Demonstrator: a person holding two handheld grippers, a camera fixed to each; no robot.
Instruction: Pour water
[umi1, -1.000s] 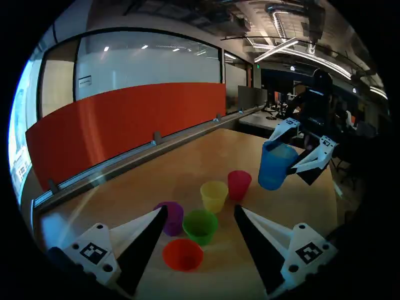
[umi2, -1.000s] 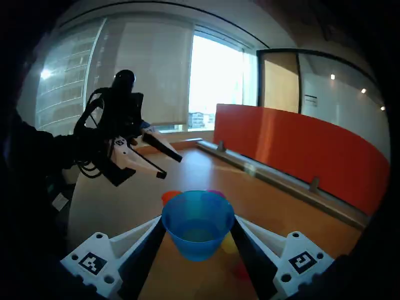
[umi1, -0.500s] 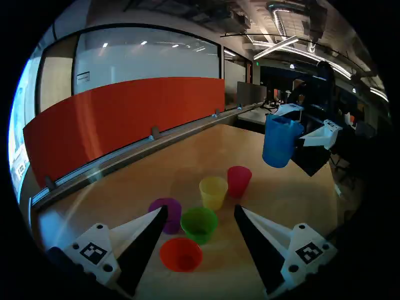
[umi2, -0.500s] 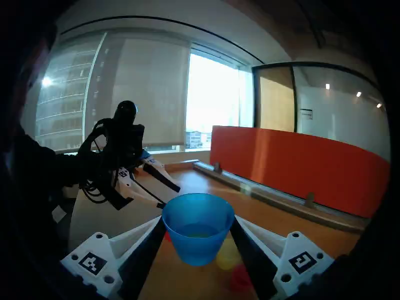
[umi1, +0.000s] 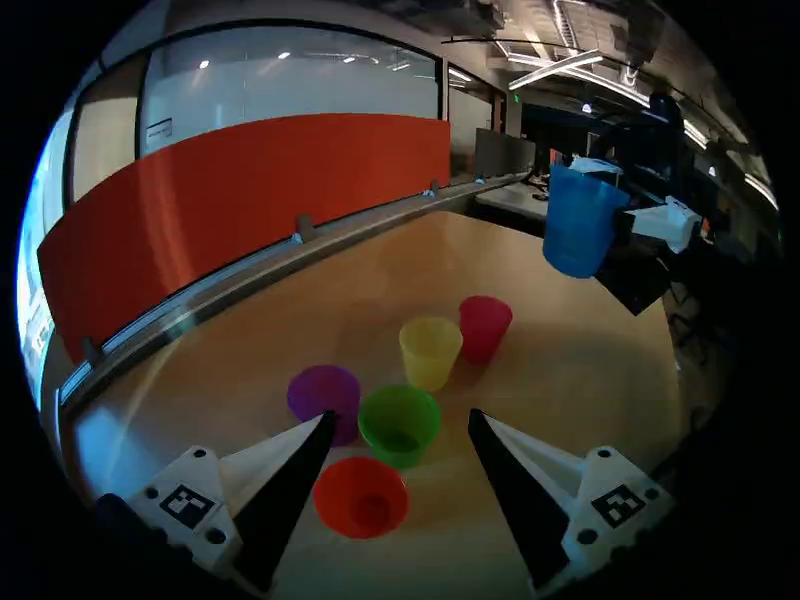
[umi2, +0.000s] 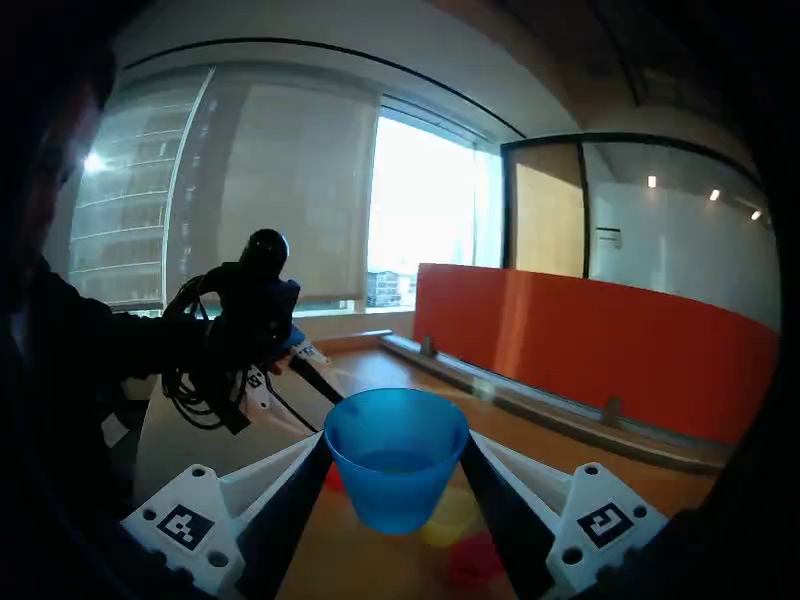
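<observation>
The blue cup (umi2: 396, 480) is clamped in the right tool (umi2: 396, 440), aloft at two o'clock from the yellow cup (umi1: 430, 350); the left tool (umi1: 400, 414) is spread wide. Centring before slow tilting is advised.

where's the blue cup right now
The blue cup is clamped in the right gripper, held clear of the table; in the left gripper view it hangs at upper right, beyond the crimson cup.

My white plastic left gripper (umi1: 398, 414) and right gripper (umi2: 395, 437) carry black finger faces, screws, square black-and-white markers. My dark sleeve (umi2: 110, 345) adjoins looped black cables (umi2: 190, 402).
</observation>
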